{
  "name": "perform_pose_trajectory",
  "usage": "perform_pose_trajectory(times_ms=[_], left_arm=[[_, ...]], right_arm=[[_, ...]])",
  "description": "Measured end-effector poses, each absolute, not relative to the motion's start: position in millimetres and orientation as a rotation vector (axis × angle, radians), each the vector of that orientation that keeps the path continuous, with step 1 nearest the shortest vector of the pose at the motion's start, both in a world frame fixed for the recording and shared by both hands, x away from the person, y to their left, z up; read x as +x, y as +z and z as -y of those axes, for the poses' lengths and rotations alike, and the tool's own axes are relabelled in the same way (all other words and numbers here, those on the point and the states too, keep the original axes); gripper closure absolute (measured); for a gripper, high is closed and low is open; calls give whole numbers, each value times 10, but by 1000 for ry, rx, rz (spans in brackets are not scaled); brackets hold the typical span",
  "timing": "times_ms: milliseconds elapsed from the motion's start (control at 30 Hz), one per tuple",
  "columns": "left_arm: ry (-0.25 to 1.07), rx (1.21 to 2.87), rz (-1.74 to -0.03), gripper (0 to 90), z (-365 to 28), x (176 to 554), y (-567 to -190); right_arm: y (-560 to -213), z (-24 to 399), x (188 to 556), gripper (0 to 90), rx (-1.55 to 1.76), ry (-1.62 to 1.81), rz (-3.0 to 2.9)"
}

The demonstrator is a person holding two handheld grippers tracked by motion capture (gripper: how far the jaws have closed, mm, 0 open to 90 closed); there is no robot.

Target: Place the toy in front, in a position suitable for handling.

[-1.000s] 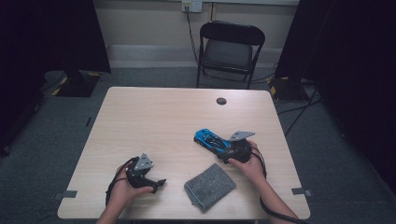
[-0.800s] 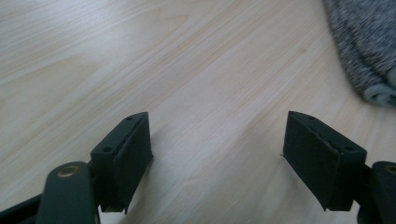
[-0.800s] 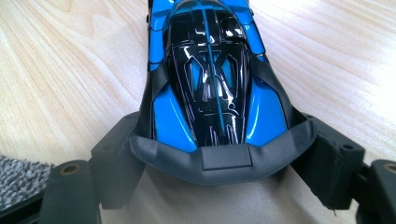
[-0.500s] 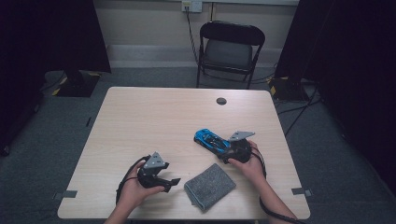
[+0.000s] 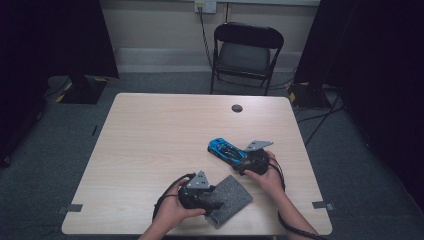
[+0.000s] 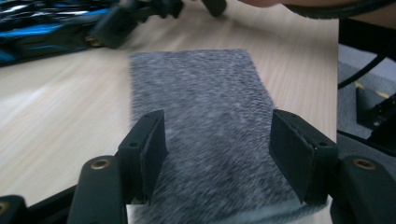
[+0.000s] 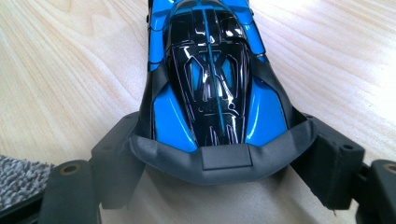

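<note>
A blue and black toy car (image 5: 226, 149) lies on the wooden table (image 5: 150, 140), right of centre. My right gripper (image 5: 241, 160) is shut on its rear end; in the right gripper view the pads (image 7: 116, 154) press both sides of the car (image 7: 210, 84). A grey felt cloth (image 5: 231, 201) lies flat near the front edge. My left gripper (image 5: 212, 196) reaches over its left end. In the left gripper view its jaws have just been closing and now straddle the cloth (image 6: 201, 102), with the left gripper (image 6: 219, 149) still open and the pads (image 6: 149, 144) not pinching it.
A black folding chair (image 5: 247, 50) stands beyond the table's far edge. A small dark disc (image 5: 237, 108) lies on the far right of the table. Cables run along the floor at the right. The cloth's corner reaches nearly to the table's front edge.
My left gripper has moved right along the front of the table and now sits over the grey cloth, its jaws narrower than before. The right gripper and the car have not moved.
</note>
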State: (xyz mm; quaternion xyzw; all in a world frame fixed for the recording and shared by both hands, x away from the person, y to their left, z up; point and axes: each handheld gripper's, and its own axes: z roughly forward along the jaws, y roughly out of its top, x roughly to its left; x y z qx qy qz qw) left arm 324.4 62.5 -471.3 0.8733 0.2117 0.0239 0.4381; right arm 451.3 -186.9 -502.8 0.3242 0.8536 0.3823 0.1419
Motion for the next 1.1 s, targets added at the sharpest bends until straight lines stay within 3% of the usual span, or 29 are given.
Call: perform_pose_trajectory(times_ms=[300, 667, 1100], left_arm=[[107, 2257, -468, 420, -572, 3194, -4895], [135, 2246, -422, 464, -596, 3194, -4954], [139, 2282, -438, 685, -616, 3240, -4913]], right_arm=[[-5028, 1869, 4513, 232, 935, 1103, -2464], [-5028, 1869, 4513, 232, 936, 1103, -2464], [-5028, 1869, 4513, 232, 936, 1103, -2464]])
